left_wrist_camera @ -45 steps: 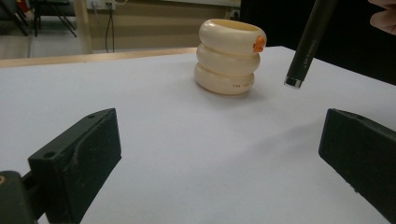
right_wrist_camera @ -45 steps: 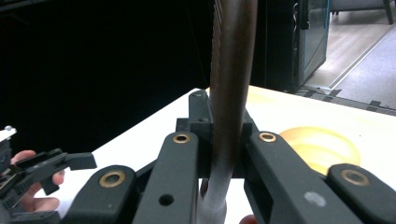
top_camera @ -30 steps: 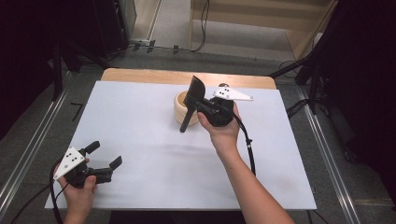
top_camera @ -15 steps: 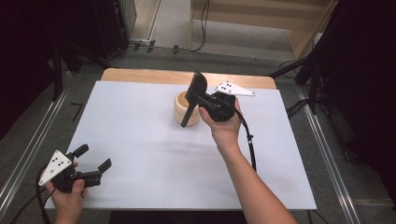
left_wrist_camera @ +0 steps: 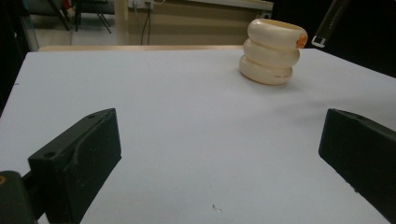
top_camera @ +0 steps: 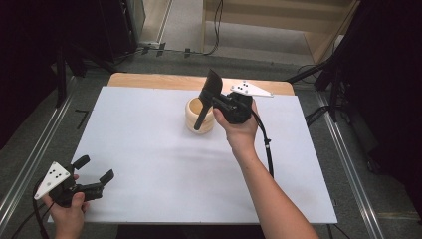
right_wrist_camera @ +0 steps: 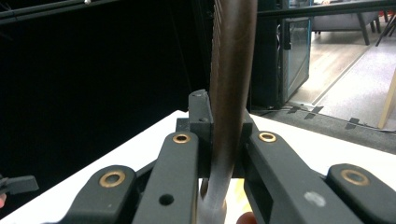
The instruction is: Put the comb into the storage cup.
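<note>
Right gripper [top_camera: 213, 102] clamped on a dark spatula [top_camera: 208, 94], held over the ribbed cream holder [top_camera: 198, 115] near the bench's far edge. The spatula's long axis is tilted, blade up and handle end down at the holder's mouth. Left gripper [top_camera: 94, 169] is at the near left corner, well apart, jaws wide and empty. The right gripper view shows the pinch on the spatula [right_wrist_camera: 229, 84] close up; the left gripper view shows the holder [left_wrist_camera: 272, 51] standing upright.

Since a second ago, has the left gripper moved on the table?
Yes. In the high view the left gripper has drawn back toward the person and leftward, to the near left corner of the white table, farther from the cream holder. Its jaws stand open.
</note>
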A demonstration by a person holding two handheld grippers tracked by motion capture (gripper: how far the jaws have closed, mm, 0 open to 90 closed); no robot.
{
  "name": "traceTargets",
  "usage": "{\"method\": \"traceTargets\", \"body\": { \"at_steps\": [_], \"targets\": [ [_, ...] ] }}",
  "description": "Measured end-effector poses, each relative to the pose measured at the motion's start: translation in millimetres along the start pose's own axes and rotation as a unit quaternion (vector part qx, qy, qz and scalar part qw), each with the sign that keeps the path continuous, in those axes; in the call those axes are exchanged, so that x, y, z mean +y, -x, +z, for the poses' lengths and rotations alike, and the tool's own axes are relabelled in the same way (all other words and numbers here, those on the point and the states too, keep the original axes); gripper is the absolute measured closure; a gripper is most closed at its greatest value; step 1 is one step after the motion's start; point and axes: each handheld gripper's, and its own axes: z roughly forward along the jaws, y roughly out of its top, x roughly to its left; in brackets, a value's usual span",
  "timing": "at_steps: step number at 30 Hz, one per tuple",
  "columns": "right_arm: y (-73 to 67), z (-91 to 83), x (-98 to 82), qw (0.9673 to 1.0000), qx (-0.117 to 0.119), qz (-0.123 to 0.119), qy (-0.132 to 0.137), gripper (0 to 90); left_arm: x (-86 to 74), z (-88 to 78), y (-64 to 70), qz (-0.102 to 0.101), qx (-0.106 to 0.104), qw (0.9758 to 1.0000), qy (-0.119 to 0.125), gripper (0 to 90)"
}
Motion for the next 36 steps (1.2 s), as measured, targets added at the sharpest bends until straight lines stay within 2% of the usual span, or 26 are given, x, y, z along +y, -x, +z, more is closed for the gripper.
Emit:
{"method": "traceTargets", "body": {
  "at_steps": [9,15,36],
  "targets": [
    [4.2,3.9,4.5,1.0,-0.007,-0.001,0.005,83.6,-1.6,0.0,-0.8,-0.007,-0.001,1.0,0.004,0.0],
    [5.7,5.2,9.8,0.9999,-0.01,-0.004,0.007,83.6,-1.8,0.5,-0.8,-0.002,-0.001,1.0,0.003,0.0],
    [11.4,13.3,23.2,0.9994,-0.028,-0.014,0.015,83.6,-2.3,0.6,-1.6,-0.007,-0.002,1.0,0.004,0.0]
  ]
}}
